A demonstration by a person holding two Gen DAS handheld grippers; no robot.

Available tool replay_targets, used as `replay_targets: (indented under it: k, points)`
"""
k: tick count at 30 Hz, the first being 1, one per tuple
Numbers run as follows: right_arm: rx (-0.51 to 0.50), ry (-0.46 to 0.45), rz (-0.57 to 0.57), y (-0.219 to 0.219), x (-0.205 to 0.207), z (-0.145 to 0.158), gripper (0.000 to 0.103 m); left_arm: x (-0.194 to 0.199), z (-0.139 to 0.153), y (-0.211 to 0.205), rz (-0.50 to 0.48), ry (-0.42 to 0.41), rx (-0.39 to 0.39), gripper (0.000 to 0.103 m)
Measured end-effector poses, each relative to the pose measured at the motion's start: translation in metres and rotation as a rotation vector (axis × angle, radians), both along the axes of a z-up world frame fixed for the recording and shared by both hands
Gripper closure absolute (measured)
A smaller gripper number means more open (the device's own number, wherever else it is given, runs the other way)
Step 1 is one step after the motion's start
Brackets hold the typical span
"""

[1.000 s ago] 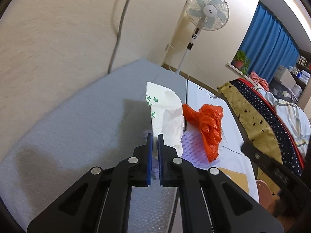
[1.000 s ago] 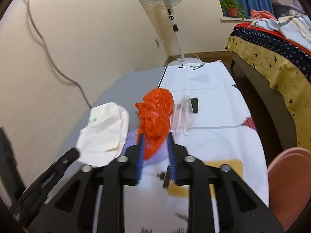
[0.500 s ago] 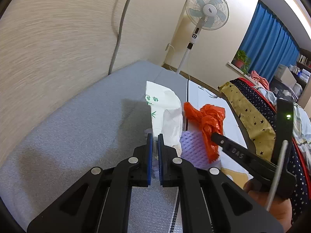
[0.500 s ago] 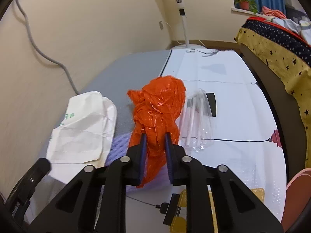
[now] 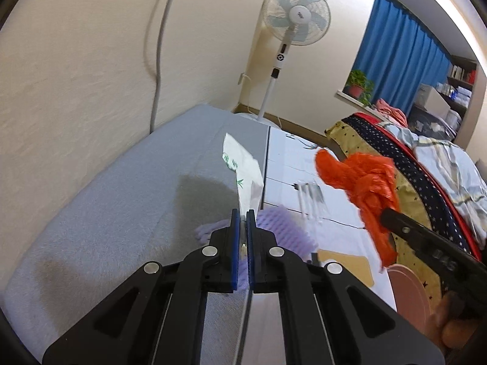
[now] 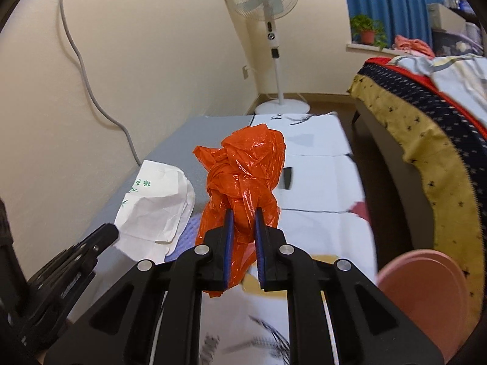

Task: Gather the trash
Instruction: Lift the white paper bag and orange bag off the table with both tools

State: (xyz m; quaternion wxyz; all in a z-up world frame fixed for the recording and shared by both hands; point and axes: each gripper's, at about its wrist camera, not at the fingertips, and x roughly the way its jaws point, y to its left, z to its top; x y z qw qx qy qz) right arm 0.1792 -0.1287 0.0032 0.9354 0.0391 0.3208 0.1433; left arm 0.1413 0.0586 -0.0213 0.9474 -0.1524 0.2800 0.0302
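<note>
A crumpled orange plastic bag (image 6: pixel 246 167) hangs above the table, and my right gripper (image 6: pixel 243 211) is shut on its lower part. In the left wrist view the same orange bag (image 5: pixel 362 182) is in the air at the right, on the tip of the right gripper (image 5: pixel 385 214). My left gripper (image 5: pixel 242 211) is shut on the edge of a white paper bag (image 5: pixel 243 170) with green print, which stands up from its fingers. From the right wrist view the white paper bag (image 6: pixel 155 210) spreads to the left of the orange one, with the left gripper (image 6: pixel 111 231) at its lower corner.
A purple foam net (image 5: pixel 280 225) and a clear plastic wrapper (image 5: pixel 310 197) lie on the white table cover (image 6: pixel 319 188). A brown card (image 5: pixel 347 264) lies nearer. A pink round bin (image 6: pixel 426 289) stands at the right, a bed (image 6: pixel 426 127) beyond it, a standing fan (image 6: pixel 261 0) behind.
My right gripper closed on the orange bag and lifted it off the table. The left gripper rose a little with the white paper bag still in it.
</note>
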Motion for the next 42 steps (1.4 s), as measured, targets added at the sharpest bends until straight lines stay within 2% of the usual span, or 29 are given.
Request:
replay_targets:
  k: [11, 16, 19, 22, 27, 35, 36, 37, 42]
  points:
    - [0.015, -0.039, -0.097, -0.058, -0.078, 0.031, 0.090, -0.035, 0.032, -0.036, -0.097, -0.051, 0.091, 0.099]
    - [0.049, -0.035, -0.134, -0.077, -0.108, 0.034, 0.090, -0.044, 0.015, -0.046, -0.165, 0.024, 0.061, 0.099]
    - [0.074, -0.035, -0.142, -0.080, -0.127, 0.031, 0.090, -0.047, 0.003, -0.047, -0.157, 0.056, 0.062, 0.099]
    - [0.090, -0.031, -0.134, -0.079, -0.138, 0.024, 0.090, -0.048, -0.007, -0.046, -0.171, 0.080, 0.028, 0.097]
    - [0.115, -0.019, -0.140, -0.082, -0.136, 0.017, 0.089, -0.042, -0.019, -0.046, -0.172, 0.106, 0.007, 0.093]
    - [0.129, -0.001, -0.137, -0.080, -0.128, 0.006, 0.089, -0.031, -0.036, -0.039, -0.130, 0.147, -0.077, 0.074]
    - [0.130, 0.003, -0.137, -0.079, -0.126, 0.004, 0.089, -0.030, -0.038, -0.038, -0.119, 0.151, -0.073, 0.070]
    - [0.132, 0.006, -0.136, -0.079, -0.126, 0.003, 0.089, -0.030, -0.038, -0.038, -0.104, 0.154, -0.061, 0.062]
    - [0.131, 0.011, -0.136, -0.077, -0.121, 0.000, 0.089, -0.021, -0.045, -0.031, -0.043, 0.184, -0.042, 0.053]
